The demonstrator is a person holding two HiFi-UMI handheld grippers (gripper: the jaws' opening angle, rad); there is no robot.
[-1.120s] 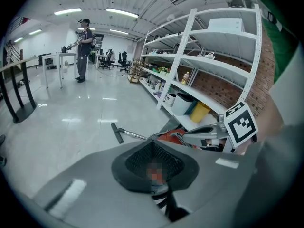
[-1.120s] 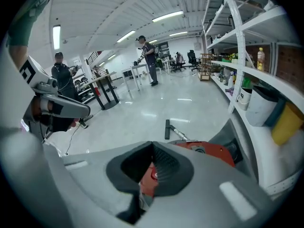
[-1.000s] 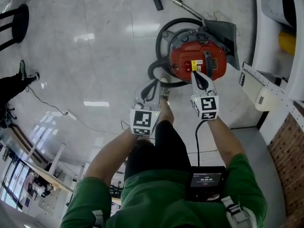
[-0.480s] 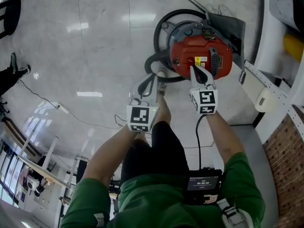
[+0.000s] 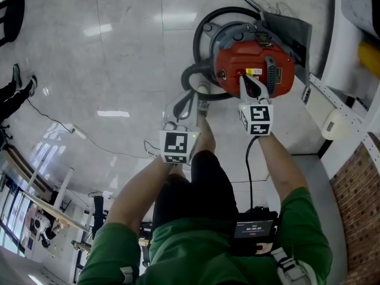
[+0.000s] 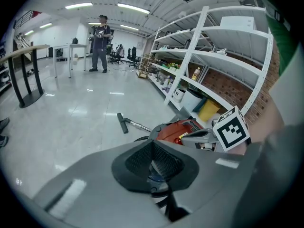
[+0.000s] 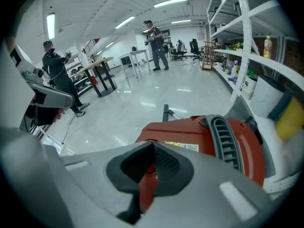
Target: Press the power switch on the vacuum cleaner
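Right tongs (image 5: 246,82) closed over red vacuum cleaner (image 5: 282,70), left tongs (image 5: 187,104) closed, empty, beside it

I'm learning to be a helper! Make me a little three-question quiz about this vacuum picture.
1. True or false: the right tool is over the red vacuum cleaner.
2. What lies beyond the vacuum cleaner? A) a broom B) its floor nozzle C) a bucket
3. Fill in: the jaws of the left tool are ___ (open or shut).
Key: 1 true; 2 B; 3 shut.
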